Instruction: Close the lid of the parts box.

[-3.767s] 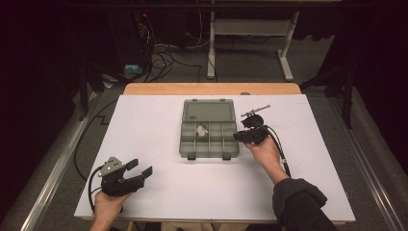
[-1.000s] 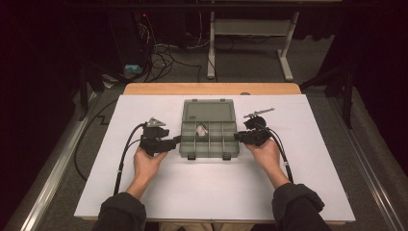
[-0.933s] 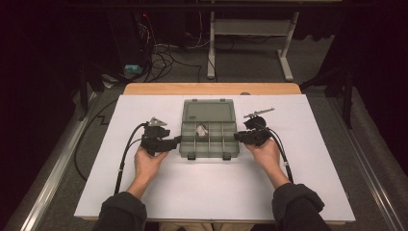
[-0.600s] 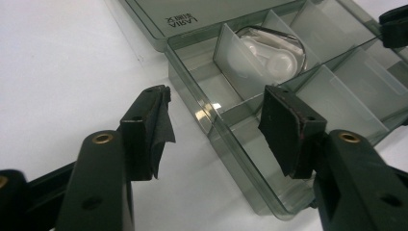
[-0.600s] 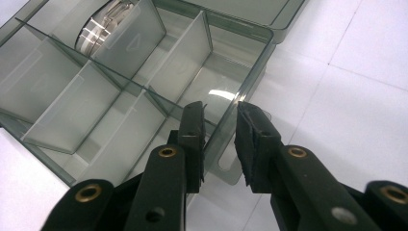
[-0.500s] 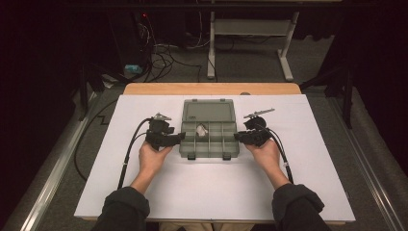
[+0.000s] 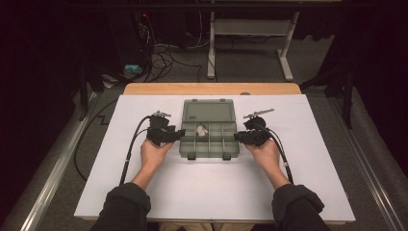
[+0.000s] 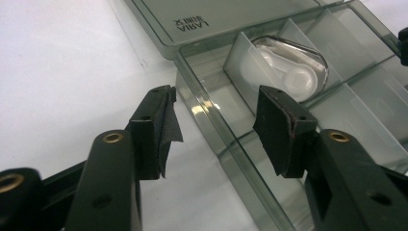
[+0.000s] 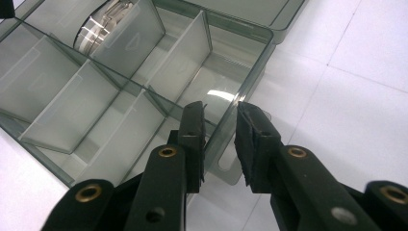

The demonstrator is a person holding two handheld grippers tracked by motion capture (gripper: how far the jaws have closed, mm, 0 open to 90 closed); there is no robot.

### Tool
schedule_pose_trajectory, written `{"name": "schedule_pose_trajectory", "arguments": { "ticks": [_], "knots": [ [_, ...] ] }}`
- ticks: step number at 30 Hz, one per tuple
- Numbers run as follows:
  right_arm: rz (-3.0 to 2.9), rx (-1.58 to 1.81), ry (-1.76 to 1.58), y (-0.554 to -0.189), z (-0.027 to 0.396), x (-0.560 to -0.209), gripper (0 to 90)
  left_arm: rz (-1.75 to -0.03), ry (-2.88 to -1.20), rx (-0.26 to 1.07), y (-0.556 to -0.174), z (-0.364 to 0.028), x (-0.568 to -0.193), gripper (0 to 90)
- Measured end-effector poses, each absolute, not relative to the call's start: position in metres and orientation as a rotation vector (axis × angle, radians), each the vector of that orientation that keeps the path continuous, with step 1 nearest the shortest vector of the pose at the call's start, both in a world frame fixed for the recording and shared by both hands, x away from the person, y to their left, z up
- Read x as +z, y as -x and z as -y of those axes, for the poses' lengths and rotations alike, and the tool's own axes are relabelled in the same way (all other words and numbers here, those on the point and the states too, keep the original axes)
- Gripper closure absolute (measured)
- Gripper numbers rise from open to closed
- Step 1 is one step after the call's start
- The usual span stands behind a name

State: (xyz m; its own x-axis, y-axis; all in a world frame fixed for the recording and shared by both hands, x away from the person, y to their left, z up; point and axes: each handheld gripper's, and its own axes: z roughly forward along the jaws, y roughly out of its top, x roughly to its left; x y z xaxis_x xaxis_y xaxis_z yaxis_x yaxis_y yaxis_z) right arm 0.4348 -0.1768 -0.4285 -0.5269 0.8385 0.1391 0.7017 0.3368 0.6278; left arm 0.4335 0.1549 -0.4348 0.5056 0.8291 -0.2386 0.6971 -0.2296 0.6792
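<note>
Nearest the camera in the high view, two dark sleeves and bare forearms enter from the bottom edge onto a white table [image 7: 211, 192] surface, its near corners cut off by the frame. The left gripper [image 7: 169, 135] sits at the left wall of a smoky transparent compartment box [image 7: 210, 144]; in the left gripper view its jaws straddle that wall with clear gaps either side, moderately wide and just been closing, pads not yet pressing. The right gripper [image 7: 240, 136] is at the box's right wall; in the right gripper view its jaws stand narrow about the wall [image 9: 250, 82], one pad inside and one outside, but whether the pads actually bear on the plastic cannot be determined. The box lies at the table's centre, lid [image 7: 209, 110] open and flat behind it, dividers forming several compartments. One compartment holds a white-and-metallic object [image 8: 288, 72], identity unclear. Beyond the table's wooden far edge [image 7: 211, 88], the room is dark: tangled cables [image 7: 163, 53] on grey floor and a white frame stand [image 7: 250, 38], upper parts cut off.
</note>
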Motion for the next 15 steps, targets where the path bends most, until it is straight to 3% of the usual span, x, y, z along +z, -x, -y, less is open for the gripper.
{"name": "schedule_pose_trajectory", "arguments": {
  "ticks": [15],
  "knots": [
    [-2.39, 0.957, -1.39, -0.434, 0.176, -0.429, 73.4, -1.279, -2.047, 0.211, -0.465, -0.142, -0.421, 48.4]
  ]
}}
